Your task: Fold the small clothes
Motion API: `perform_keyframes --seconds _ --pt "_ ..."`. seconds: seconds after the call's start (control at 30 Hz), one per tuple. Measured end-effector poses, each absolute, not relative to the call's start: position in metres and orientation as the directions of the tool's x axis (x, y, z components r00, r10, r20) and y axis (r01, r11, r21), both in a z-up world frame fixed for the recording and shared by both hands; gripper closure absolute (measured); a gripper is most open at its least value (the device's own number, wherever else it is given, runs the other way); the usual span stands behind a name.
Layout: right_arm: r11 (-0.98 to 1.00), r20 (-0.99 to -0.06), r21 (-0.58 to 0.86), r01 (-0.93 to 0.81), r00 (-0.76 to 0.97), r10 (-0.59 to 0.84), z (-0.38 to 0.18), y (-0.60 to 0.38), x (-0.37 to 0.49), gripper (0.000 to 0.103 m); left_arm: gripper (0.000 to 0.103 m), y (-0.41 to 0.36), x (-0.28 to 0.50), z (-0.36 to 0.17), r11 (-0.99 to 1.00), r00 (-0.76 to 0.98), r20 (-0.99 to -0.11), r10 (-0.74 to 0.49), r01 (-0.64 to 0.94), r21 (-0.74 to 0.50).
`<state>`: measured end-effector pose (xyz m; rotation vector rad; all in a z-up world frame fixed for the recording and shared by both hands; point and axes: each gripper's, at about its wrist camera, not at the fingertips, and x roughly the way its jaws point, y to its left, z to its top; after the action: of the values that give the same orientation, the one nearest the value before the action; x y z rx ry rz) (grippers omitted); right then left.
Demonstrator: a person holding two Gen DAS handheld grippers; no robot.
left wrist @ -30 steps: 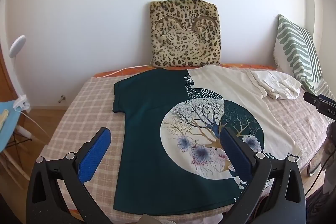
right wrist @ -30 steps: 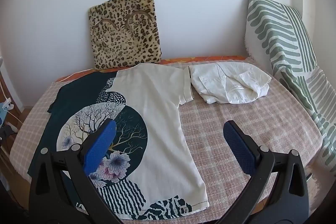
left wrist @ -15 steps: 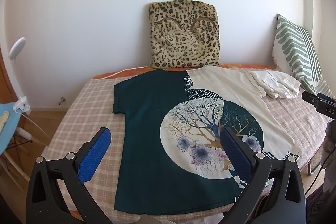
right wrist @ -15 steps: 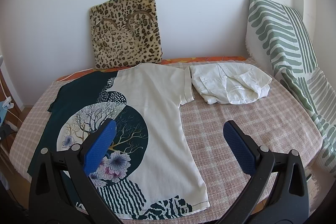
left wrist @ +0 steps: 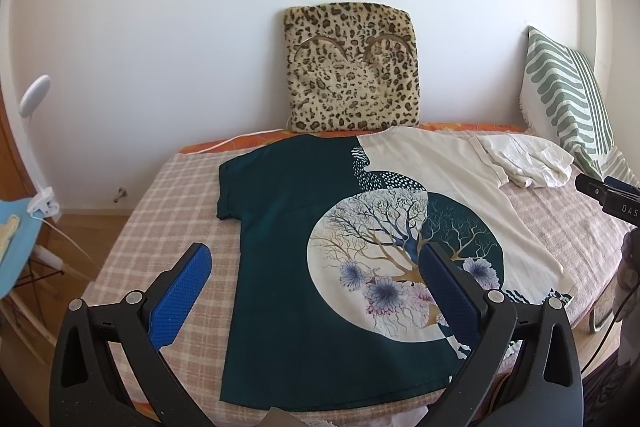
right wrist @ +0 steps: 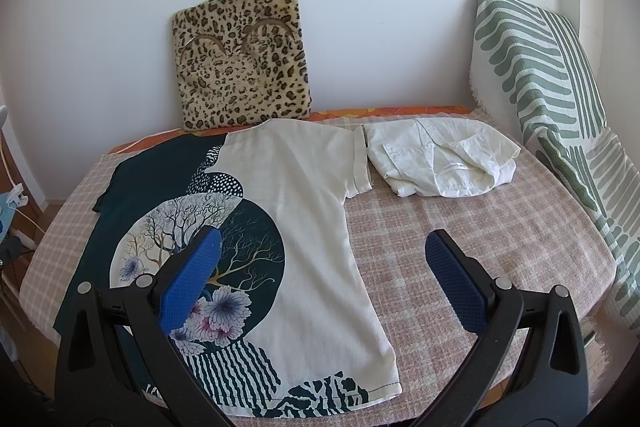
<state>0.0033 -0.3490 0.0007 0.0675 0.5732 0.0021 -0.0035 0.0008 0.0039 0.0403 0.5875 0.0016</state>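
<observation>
A T-shirt (left wrist: 304, 227) (right wrist: 296, 195), half dark green and half cream with a tree and flower print, lies flat on the checked bed cover. A crumpled white garment (left wrist: 524, 163) (right wrist: 440, 163) sits beside its cream sleeve on the far right. My left gripper (left wrist: 316, 275) hangs open above the shirt's near hem, on the green side. Over the cream side near the hem, my right gripper (right wrist: 320, 267) is open with nothing in it. The right gripper's tip (left wrist: 608, 195) shows at the right edge of the left wrist view.
A leopard-print cushion (left wrist: 352, 71) (right wrist: 244, 59) leans on the white wall behind the shirt. A green striped pillow (right wrist: 548, 83) (left wrist: 568, 103) stands at the right end of the bed (right wrist: 480, 227). To the left are a white clip lamp (left wrist: 36, 131), a blue chair (left wrist: 16, 227) and wooden floor.
Both views have drifted slightly; the scene sits a little lower and nearer in the frames. The clothes have not moved and both grippers stay open.
</observation>
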Motion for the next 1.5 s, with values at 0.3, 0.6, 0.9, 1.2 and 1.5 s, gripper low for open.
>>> perform_keyframes --seconds 0.3,0.6,0.9,1.2,1.5 --pt "0.998 -0.542 0.067 0.012 0.84 0.026 0.0012 -0.3494 0.003 0.0 0.0 0.0001 -0.005 0.0027 0.999 0.835 -0.551 0.017 0.007 0.041" --pt "0.998 -0.541 0.068 0.009 0.841 0.029 0.0021 -0.3477 0.0031 0.0 0.0 -0.0007 -0.006 0.0018 0.999 0.834 -0.551 0.02 0.004 0.043" --pt "0.998 -0.539 0.066 0.009 0.842 0.028 0.0021 -0.3468 0.0031 0.0 0.0 -0.0001 -0.0061 0.0011 0.999 0.836 -0.549 0.021 0.003 0.044" --pt "0.998 -0.538 0.066 0.007 0.842 0.03 0.0018 -0.3464 0.003 0.0 0.0 -0.0005 -0.0066 0.001 0.999 0.836 -0.548 0.022 0.003 0.045" --pt "0.998 -0.536 0.066 0.007 0.844 0.03 0.0017 -0.3441 0.0027 0.0 0.0 0.0021 -0.0059 0.0011 0.999 0.835 -0.551 0.023 0.004 0.047"
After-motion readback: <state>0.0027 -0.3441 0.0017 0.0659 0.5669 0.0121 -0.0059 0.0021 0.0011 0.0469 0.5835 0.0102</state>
